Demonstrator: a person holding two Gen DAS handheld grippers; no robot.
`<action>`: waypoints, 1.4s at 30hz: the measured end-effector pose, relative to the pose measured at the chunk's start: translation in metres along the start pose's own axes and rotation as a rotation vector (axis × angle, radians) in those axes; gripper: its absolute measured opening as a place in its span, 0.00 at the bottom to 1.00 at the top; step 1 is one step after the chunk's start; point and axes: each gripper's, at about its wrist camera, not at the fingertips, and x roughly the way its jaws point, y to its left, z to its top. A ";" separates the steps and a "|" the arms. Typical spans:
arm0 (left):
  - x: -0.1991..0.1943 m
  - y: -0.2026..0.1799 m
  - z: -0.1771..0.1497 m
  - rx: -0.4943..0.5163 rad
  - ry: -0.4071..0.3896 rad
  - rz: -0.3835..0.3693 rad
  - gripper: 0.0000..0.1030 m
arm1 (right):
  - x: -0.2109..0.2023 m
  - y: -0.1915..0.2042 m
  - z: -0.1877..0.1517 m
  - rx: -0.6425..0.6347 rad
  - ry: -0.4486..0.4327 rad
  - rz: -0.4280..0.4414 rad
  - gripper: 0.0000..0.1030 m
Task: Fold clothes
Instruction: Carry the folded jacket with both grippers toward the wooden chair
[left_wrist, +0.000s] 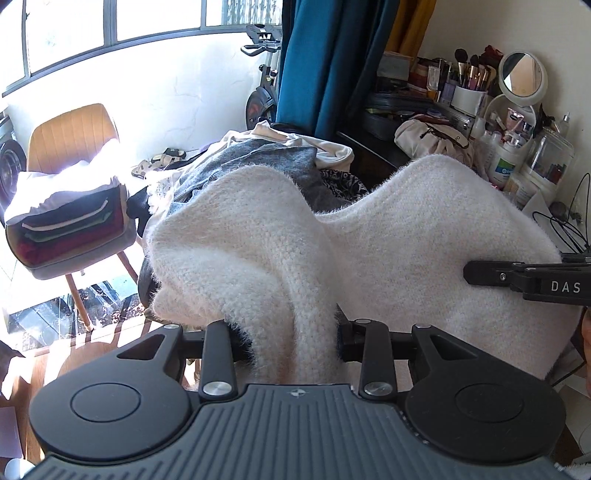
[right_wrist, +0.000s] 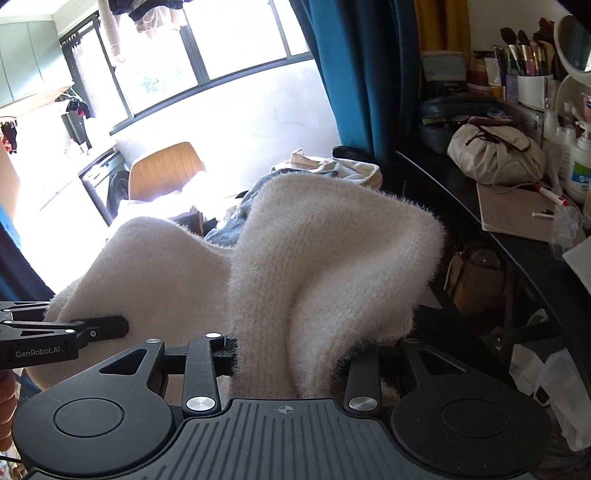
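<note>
A fluffy cream knit sweater (left_wrist: 388, 236) hangs in the air, stretched between both grippers. My left gripper (left_wrist: 293, 339) is shut on a thick bunch of its left edge. My right gripper (right_wrist: 291, 354) is shut on a bunch of the other edge of the sweater (right_wrist: 325, 258). In the left wrist view the right gripper (left_wrist: 480, 273) reaches in from the right edge, against the knit. The left gripper (right_wrist: 110, 326) shows at the left edge of the right wrist view. Behind the sweater lies a heap of clothes (left_wrist: 258, 158) with a grey garment on top.
An orange chair (left_wrist: 74, 136) at the left carries a bag of folded clothes (left_wrist: 70, 229). A blue curtain (left_wrist: 325, 62) hangs behind the heap. A dark dressing table (right_wrist: 524, 251) at the right is crowded with bottles, brushes, a round mirror (left_wrist: 522, 75) and a cream pouch (right_wrist: 495, 155).
</note>
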 end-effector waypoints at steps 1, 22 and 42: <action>0.004 0.010 0.002 -0.002 -0.001 -0.010 0.33 | 0.008 0.008 0.005 -0.007 0.005 -0.008 0.32; 0.001 0.322 0.046 -0.002 -0.010 -0.133 0.30 | 0.151 0.284 0.057 0.105 0.006 -0.121 0.32; 0.122 0.524 0.154 -0.174 0.016 -0.046 0.30 | 0.358 0.375 0.199 0.017 -0.003 -0.031 0.32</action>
